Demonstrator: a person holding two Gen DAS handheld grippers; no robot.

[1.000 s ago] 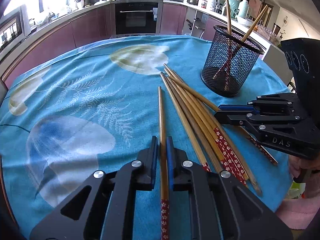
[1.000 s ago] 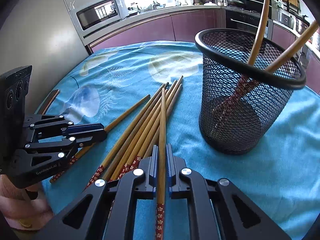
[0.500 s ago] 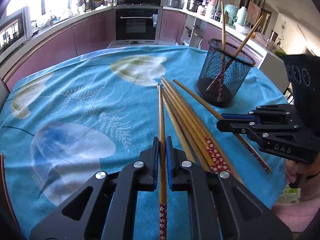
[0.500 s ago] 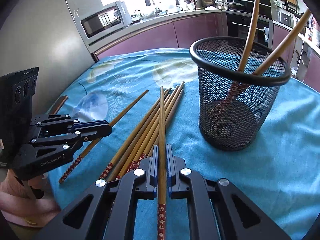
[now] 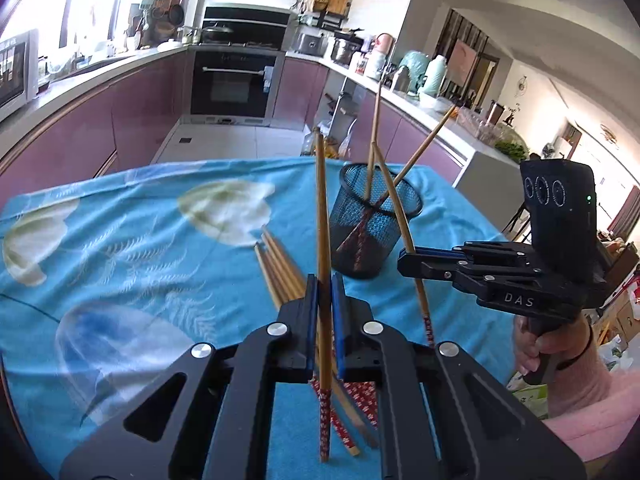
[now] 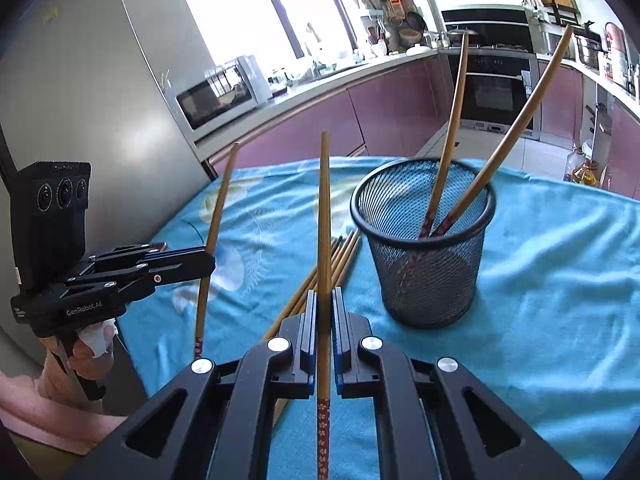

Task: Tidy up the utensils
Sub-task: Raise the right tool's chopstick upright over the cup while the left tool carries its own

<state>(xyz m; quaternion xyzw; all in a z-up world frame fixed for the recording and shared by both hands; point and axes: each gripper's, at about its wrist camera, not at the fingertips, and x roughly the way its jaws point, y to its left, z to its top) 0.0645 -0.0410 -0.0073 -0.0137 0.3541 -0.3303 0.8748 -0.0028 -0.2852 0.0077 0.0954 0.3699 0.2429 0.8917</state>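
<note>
Left gripper (image 5: 323, 292): black two-finger tool with blue pads, clenched on one long bamboo chopstick with a red flowered handle end (image 5: 321, 216); the stick is held clear of the cloth, its plain tip slanting up and away, its patterned end hanging below the fingers.
Right gripper (image 6: 324, 308): the same black make — clamped on a second bamboo chopstick with a red flowered end (image 6: 323, 216), likewise raised off the table and tilted with its tip toward the far side.
Gripper seen from the other side: in the left wrist view the right gripper appears at right (image 5: 408, 258), its stick crossing in front of the pot; in the right wrist view the left gripper appears at left (image 6: 208, 260).
Black wire-mesh pen pot (image 6: 424, 240): upright on the table, right of the loose sticks; two bamboo chopsticks (image 6: 452, 136) are leaned inside it, handle ends down.
Loose bamboo chopsticks (image 5: 280, 268): a bundle left lying on the cloth, just beside the pot — partly hidden under both grippers.
Turquoise tablecloth with pale leaf and fern print (image 5: 120, 240): spread over the round table.
Person: a hand (image 5: 536, 344) in a pink sleeve is seen on the right gripper's handle.
</note>
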